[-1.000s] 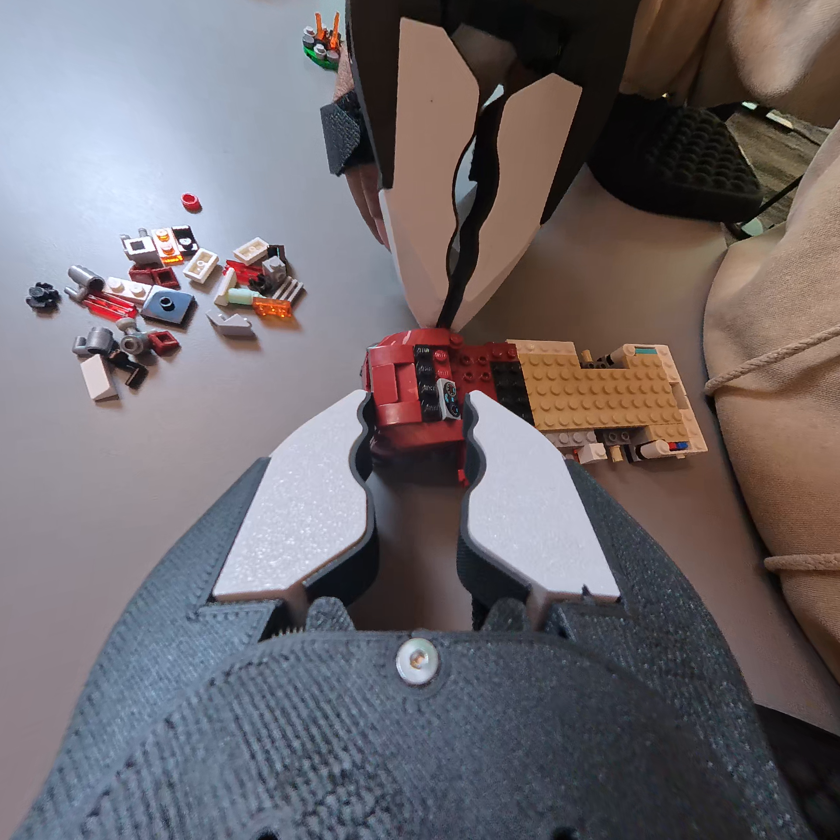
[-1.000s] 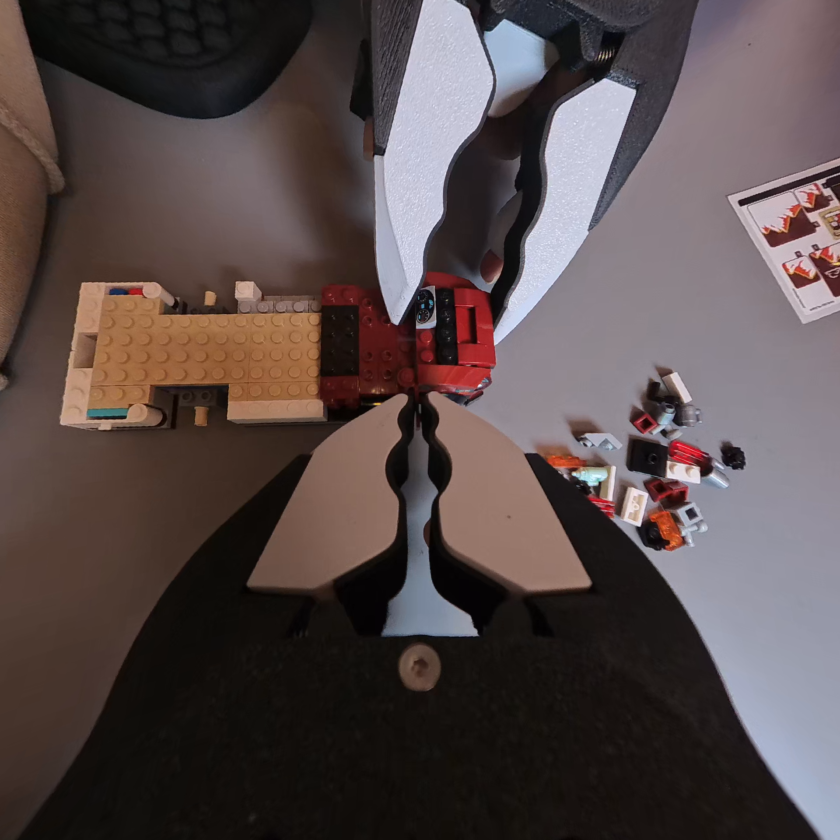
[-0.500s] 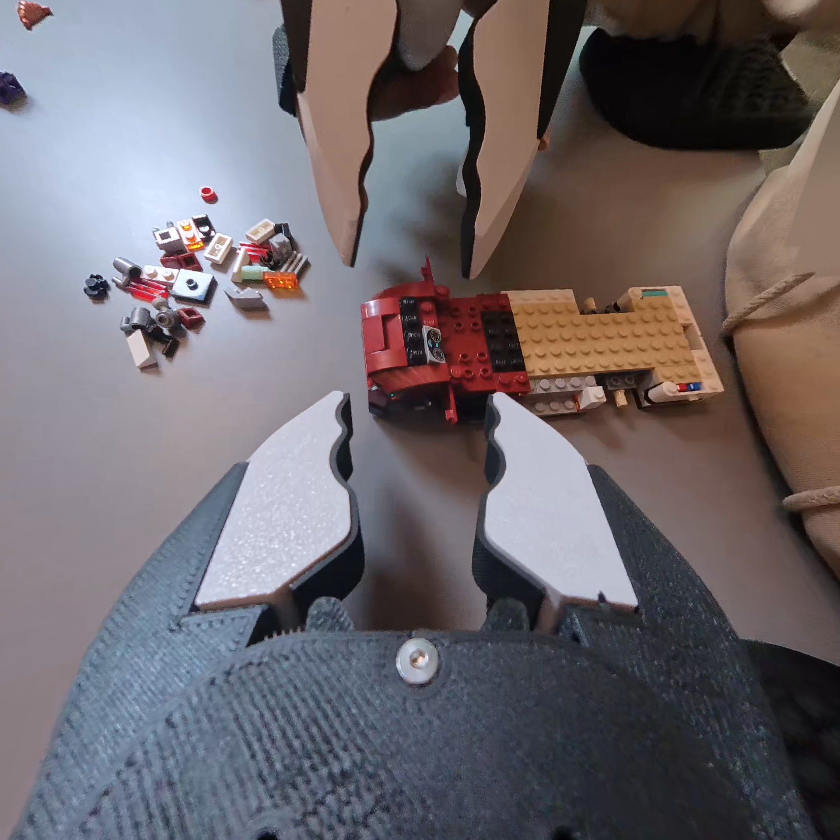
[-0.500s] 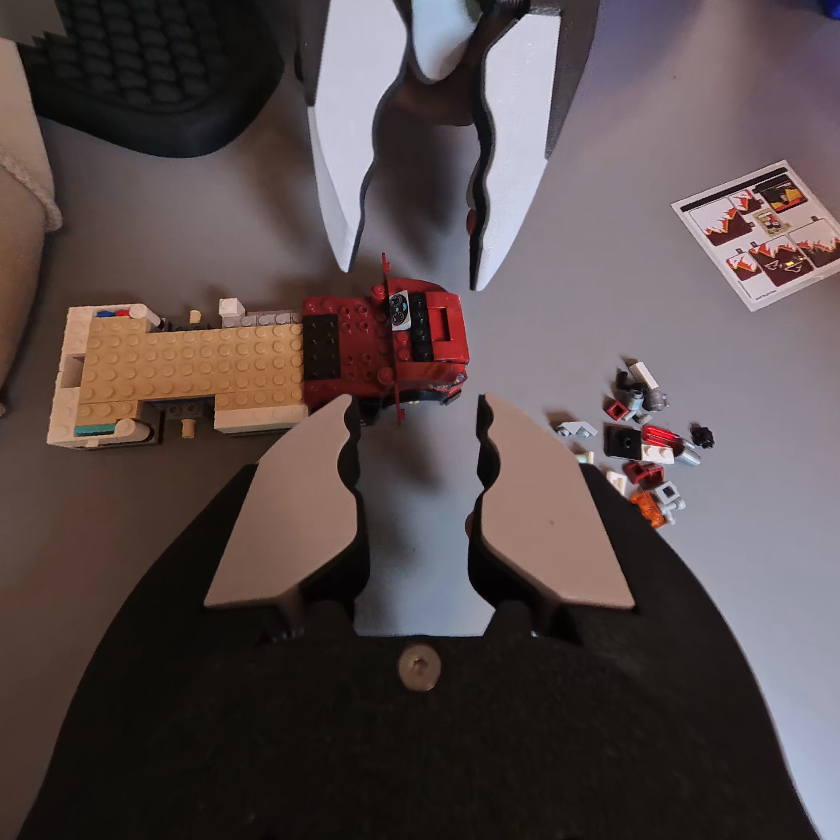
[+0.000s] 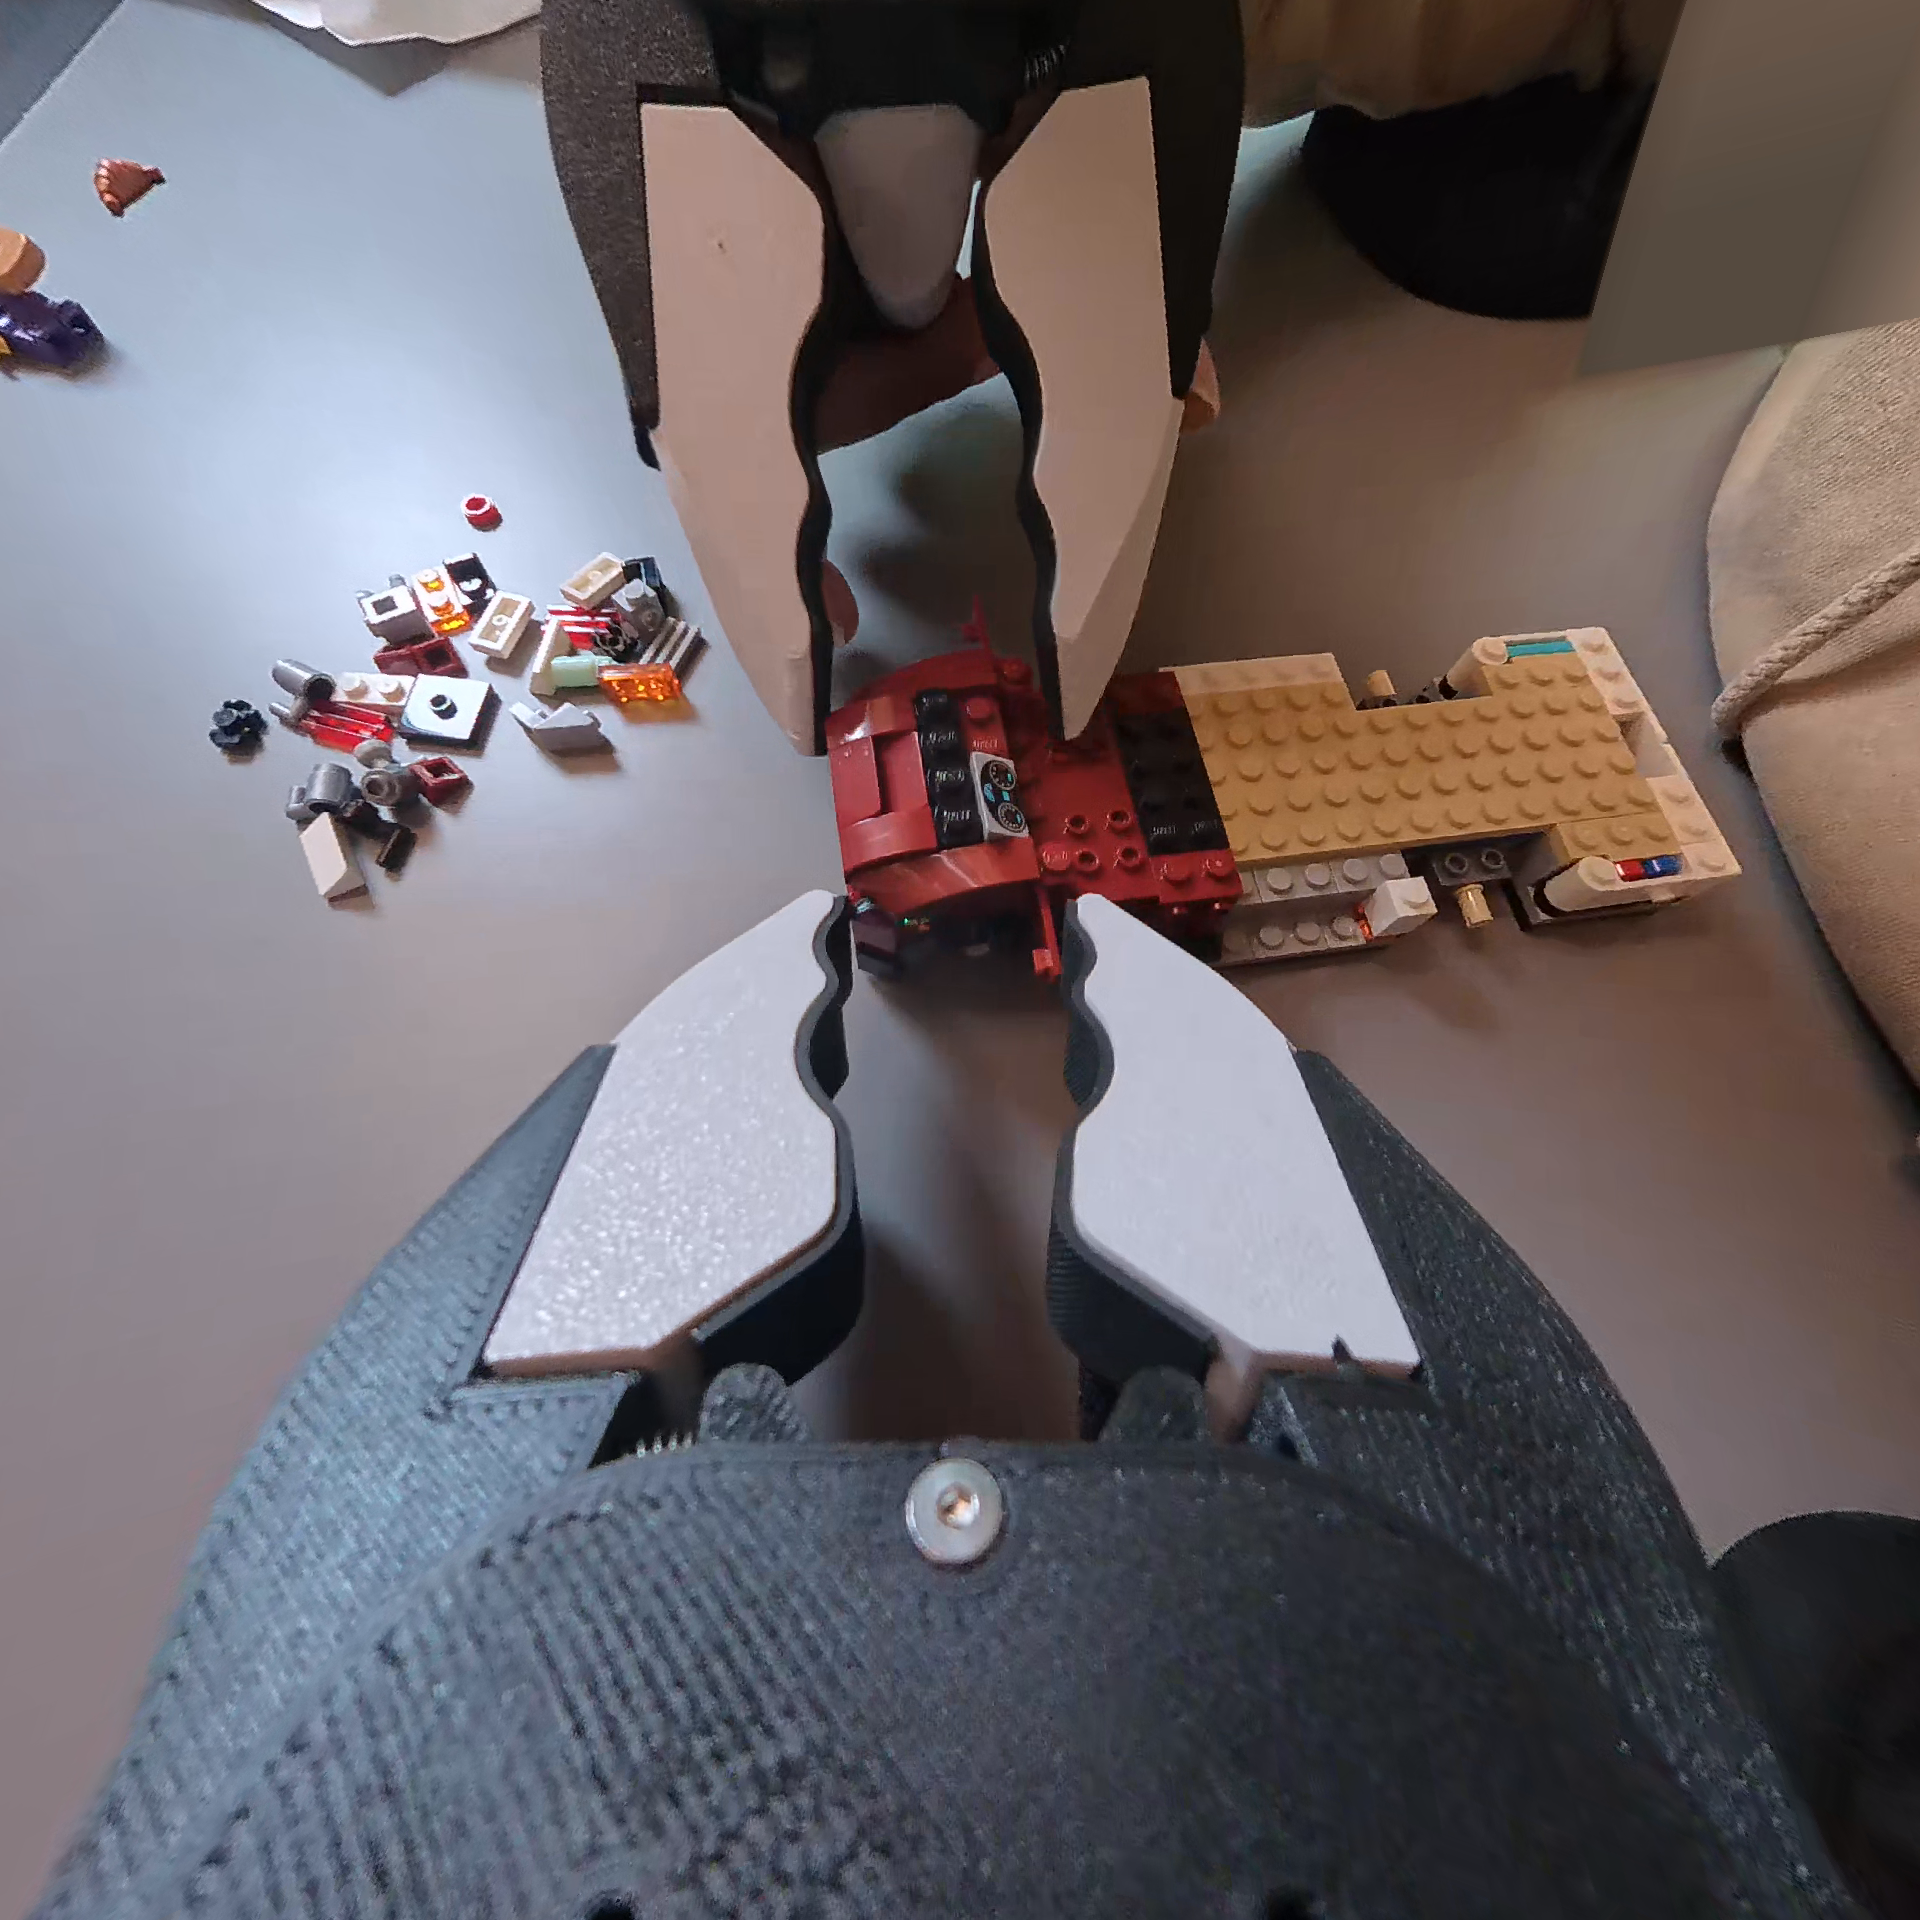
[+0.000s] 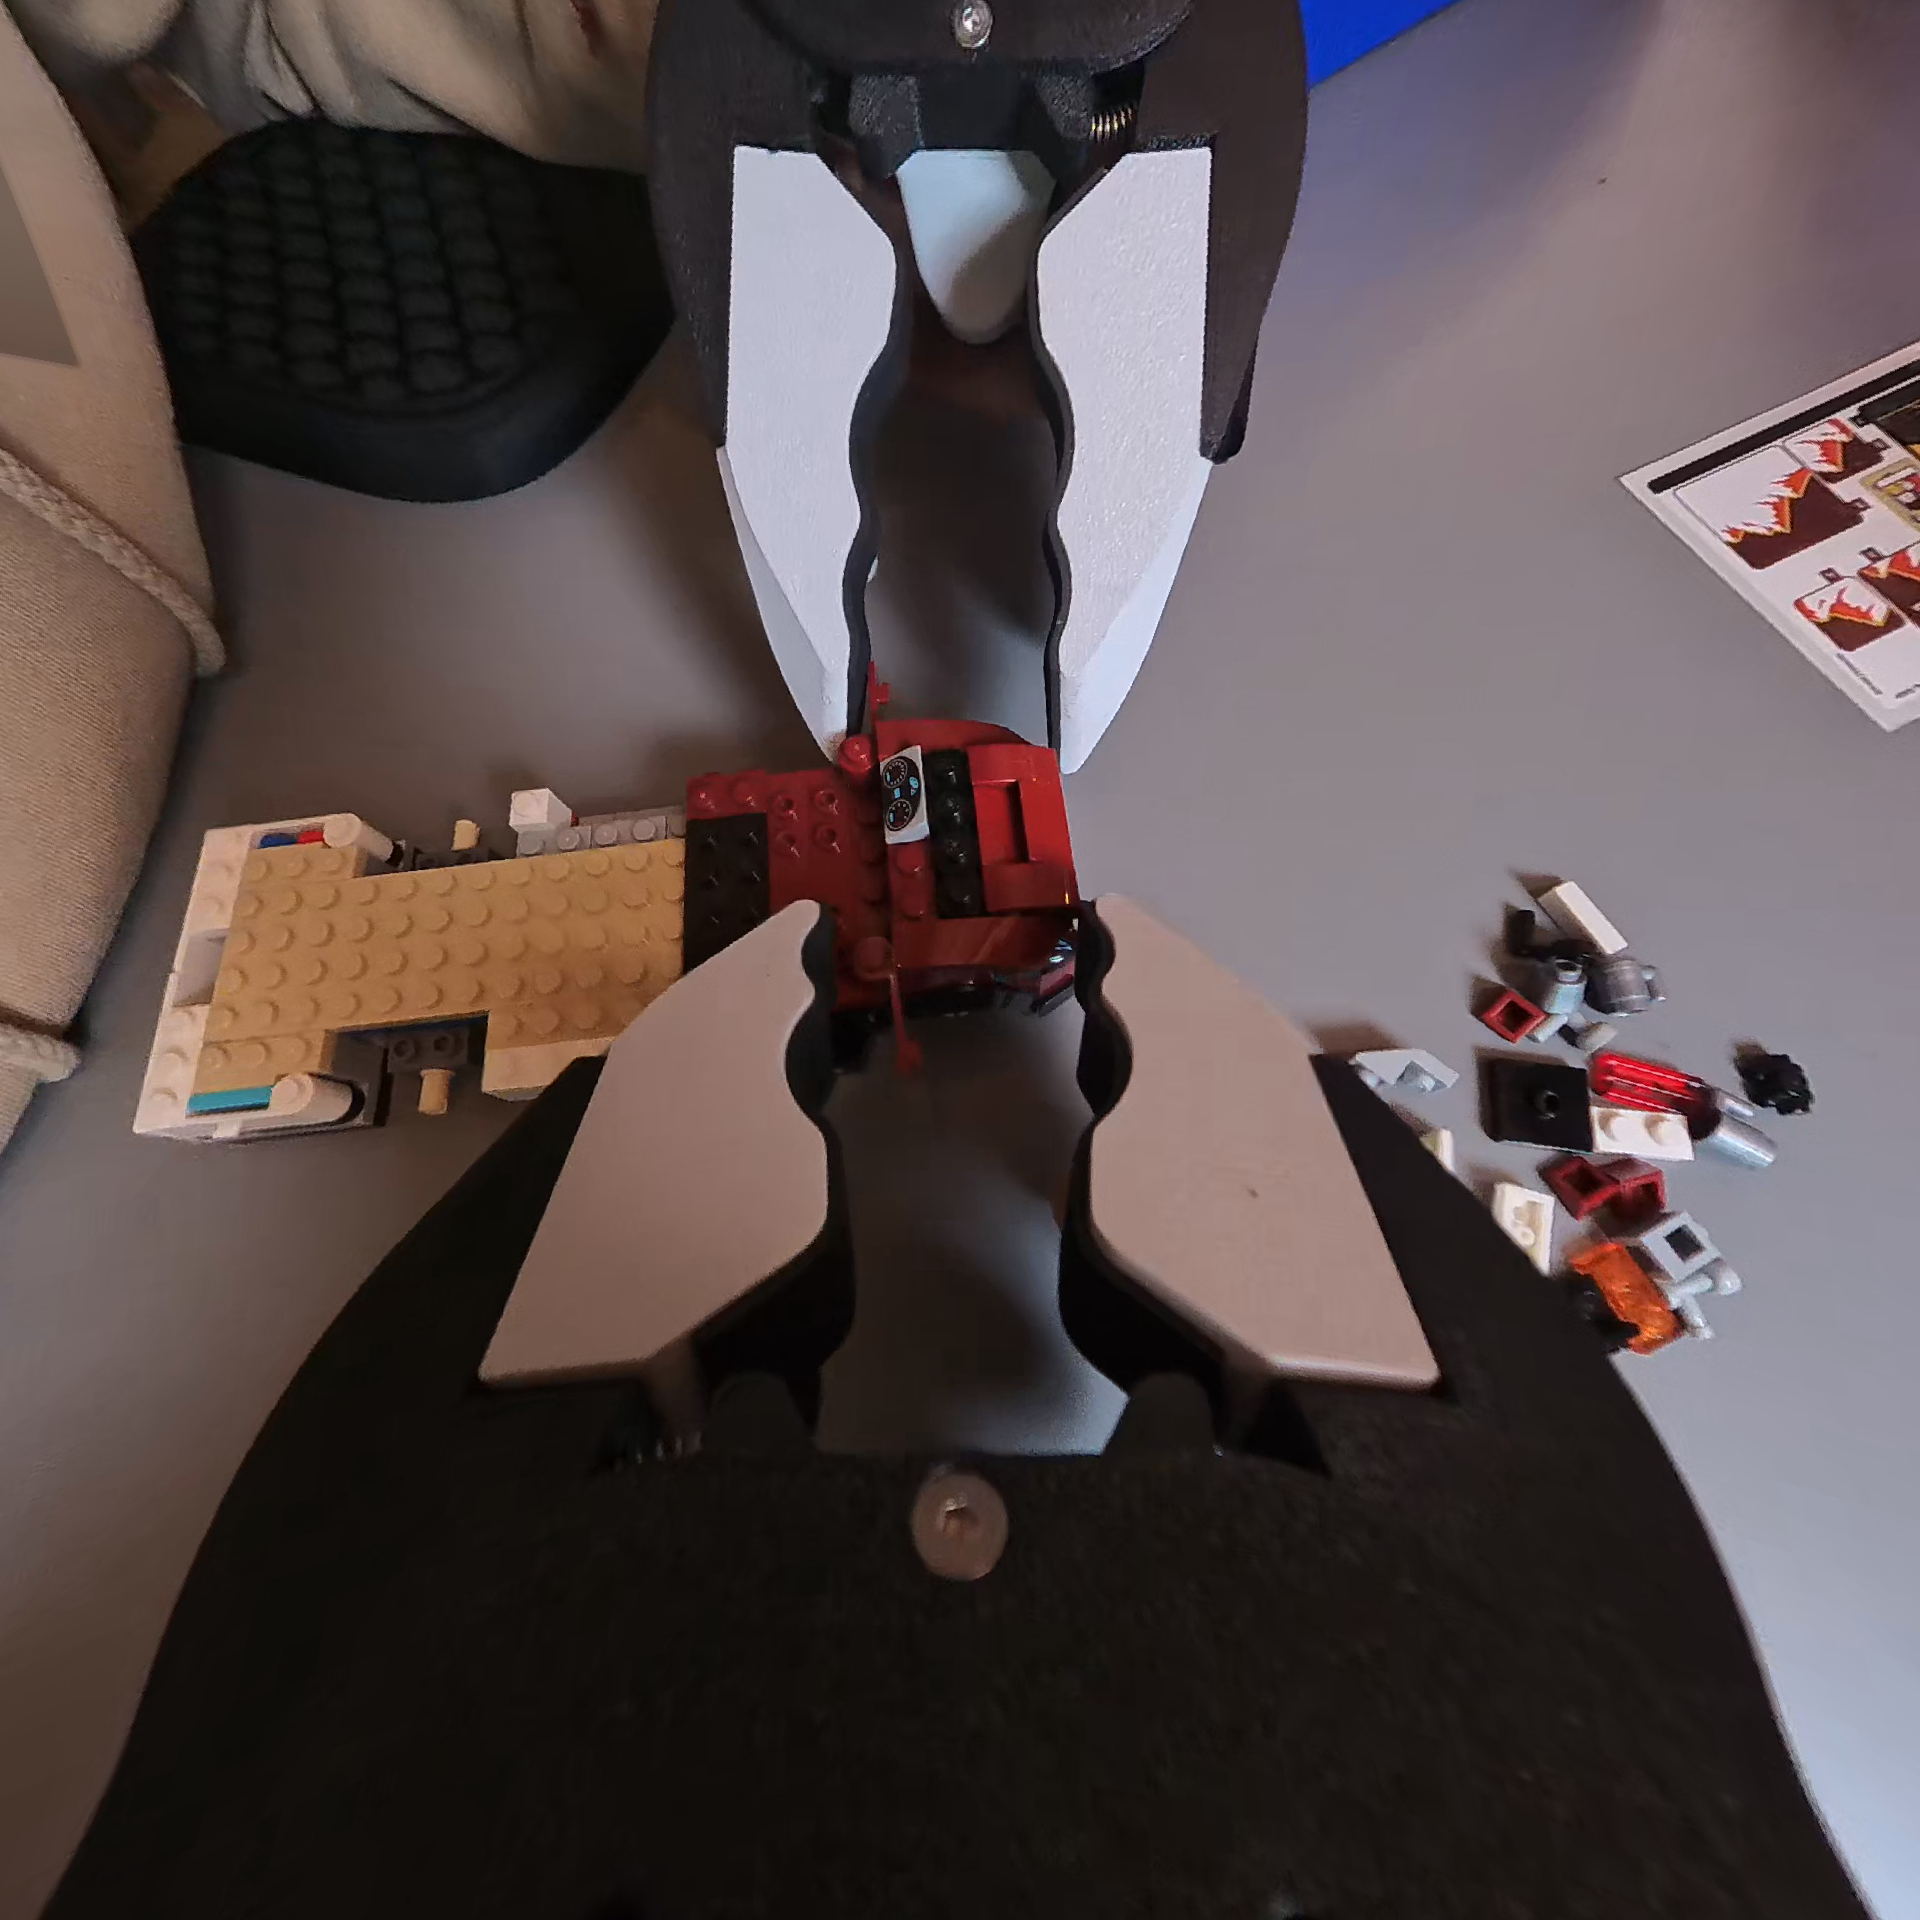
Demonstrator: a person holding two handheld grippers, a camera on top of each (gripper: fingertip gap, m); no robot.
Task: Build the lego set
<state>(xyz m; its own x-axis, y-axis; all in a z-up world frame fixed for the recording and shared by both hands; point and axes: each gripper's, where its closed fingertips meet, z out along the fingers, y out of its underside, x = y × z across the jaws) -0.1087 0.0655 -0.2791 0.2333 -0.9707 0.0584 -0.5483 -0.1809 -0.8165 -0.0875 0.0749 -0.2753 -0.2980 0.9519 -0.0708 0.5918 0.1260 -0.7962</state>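
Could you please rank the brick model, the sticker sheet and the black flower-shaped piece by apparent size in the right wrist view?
1. Brick model, clearly largest, though the right gripper covers part.
2. Sticker sheet, cut off by the frame edge, so its full size is unsure.
3. Black flower-shaped piece, smallest.

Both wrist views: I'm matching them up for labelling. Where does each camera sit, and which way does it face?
Left wrist view: on the left gripper, looking forward and down at the brick model; own fingers straddle its red end, the right gripper opposite.
Right wrist view: on the right gripper, facing the opposite way; own fingers straddle the same red end.
Shared: model, both grippers, loose bricks, grey table.
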